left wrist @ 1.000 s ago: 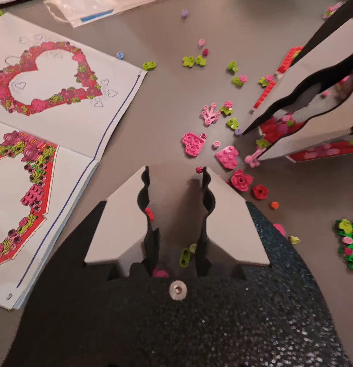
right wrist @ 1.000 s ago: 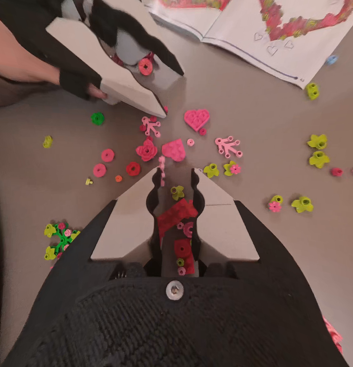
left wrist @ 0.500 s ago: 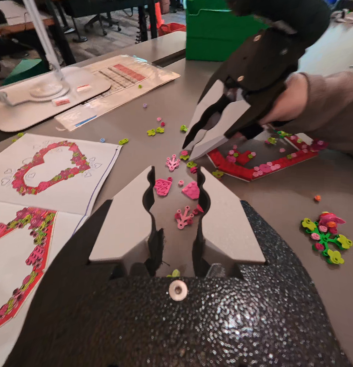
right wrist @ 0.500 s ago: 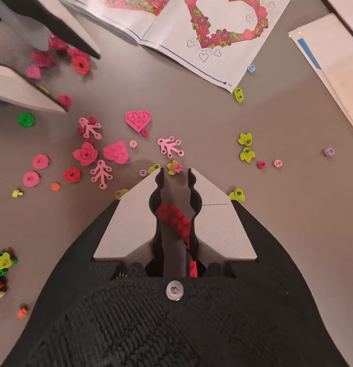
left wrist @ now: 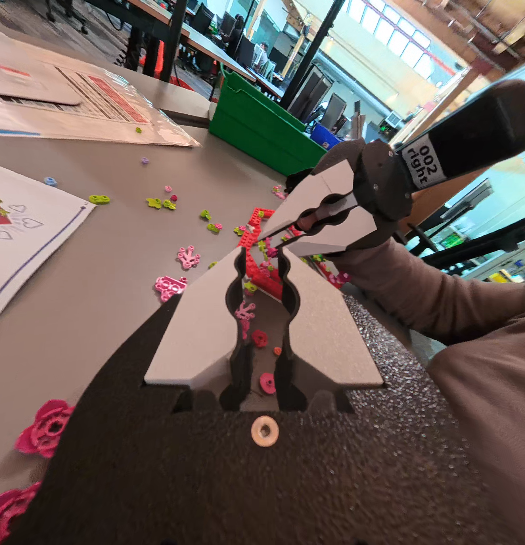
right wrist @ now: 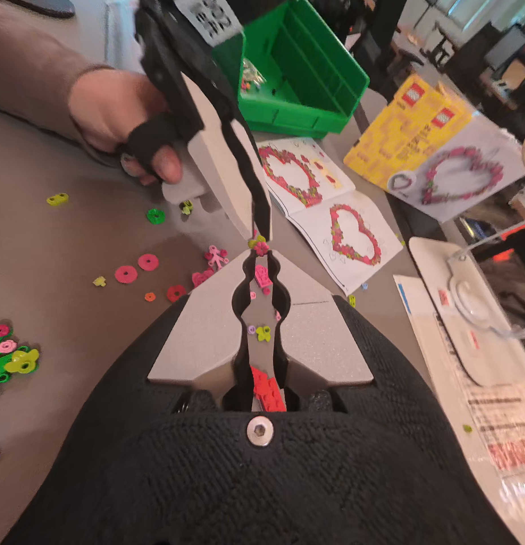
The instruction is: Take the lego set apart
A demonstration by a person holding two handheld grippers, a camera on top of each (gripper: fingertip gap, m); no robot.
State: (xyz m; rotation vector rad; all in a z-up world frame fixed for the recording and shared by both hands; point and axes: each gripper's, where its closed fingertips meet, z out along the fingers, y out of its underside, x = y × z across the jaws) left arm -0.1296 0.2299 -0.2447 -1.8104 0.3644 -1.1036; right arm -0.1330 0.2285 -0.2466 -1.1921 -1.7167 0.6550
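Left wrist view: left tongs [left wrist: 261, 253] released, gap wide, nothing gripped. Right tongs [left wrist: 270, 237] farther off, tips nearly closed just above the red heart frame [left wrist: 256, 275], which lies on the grey worktop [left wrist: 107, 265] with some pink and lime bits on it. Many pieces already off and scattered: pink branch piece [left wrist: 188, 258], pink heart plate [left wrist: 168, 286], lime leaves [left wrist: 161, 203], magenta rose [left wrist: 45, 427]. Green bin [left wrist: 261, 129] behind, instruction booklet [left wrist: 25, 230] at left.

Right wrist view: right tongs [right wrist: 260, 251] pinching a small magenta flower with lime leaf [right wrist: 258, 246] at the tips; left tongs [right wrist: 259, 233] tip meets the same bit from above, a hand [right wrist: 116, 118] gripping them. Red frame [right wrist: 267, 389] shows low between the fingers. Pink discs [right wrist: 137, 267], green leafy cluster [right wrist: 10, 354], yellow box [right wrist: 426, 138] around.

Judgement: roughly mid-task; decorations mostly stripped, the red frame's own bricks left to split. Loose pieces crowd the worktop near the frame.
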